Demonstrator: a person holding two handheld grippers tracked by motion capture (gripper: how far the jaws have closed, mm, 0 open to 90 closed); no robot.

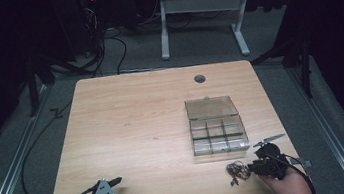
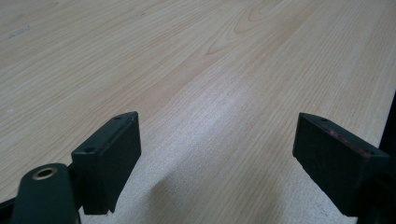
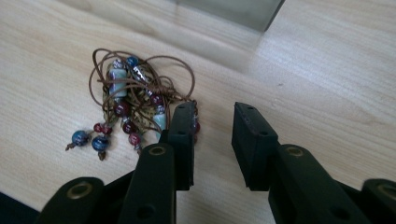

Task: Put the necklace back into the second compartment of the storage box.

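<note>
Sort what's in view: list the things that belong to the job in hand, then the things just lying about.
In the job:
- beaded cord necklace
- compartment box, lid open
- right gripper, open beside the necklace

Lying about:
- left gripper, open over bare table
- white desk frame on the floor behind

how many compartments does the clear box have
6, in two rows of three inside the clear box on the right side of the table: three next to its open lid, three nearer the person. The glare blurs the dividers.
</note>
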